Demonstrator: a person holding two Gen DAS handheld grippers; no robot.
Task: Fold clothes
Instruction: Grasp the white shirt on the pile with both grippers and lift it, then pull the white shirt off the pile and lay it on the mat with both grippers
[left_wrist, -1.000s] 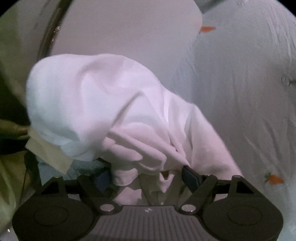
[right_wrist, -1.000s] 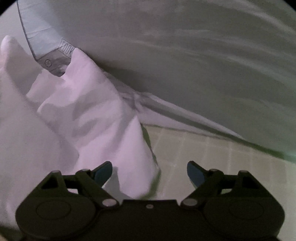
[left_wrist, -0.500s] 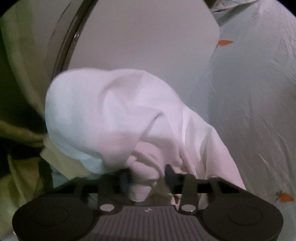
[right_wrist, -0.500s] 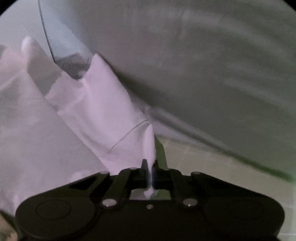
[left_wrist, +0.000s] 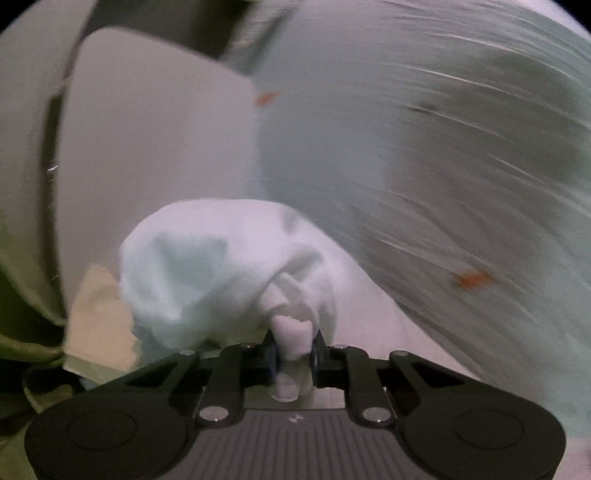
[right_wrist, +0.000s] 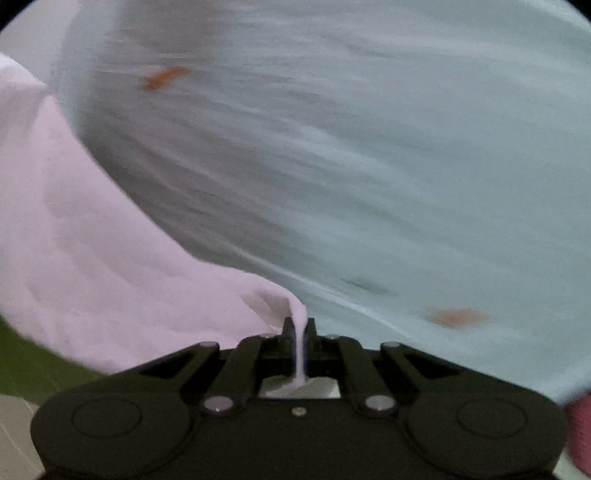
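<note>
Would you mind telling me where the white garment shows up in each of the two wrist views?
Left wrist: the white garment bunches at lower centre, pinched in the left tool.
Right wrist: it drapes down the left side, an edge pinched in the right tool.
Shared landmark: the pale sheet with orange marks.

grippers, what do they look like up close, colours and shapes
Both are black: the left gripper and right gripper each have two round housings, angled linkage arms with silver pivot screws, and blue finger pads. The left body is ribbed grey with a small white mark. No cables or sleeves show.
</note>
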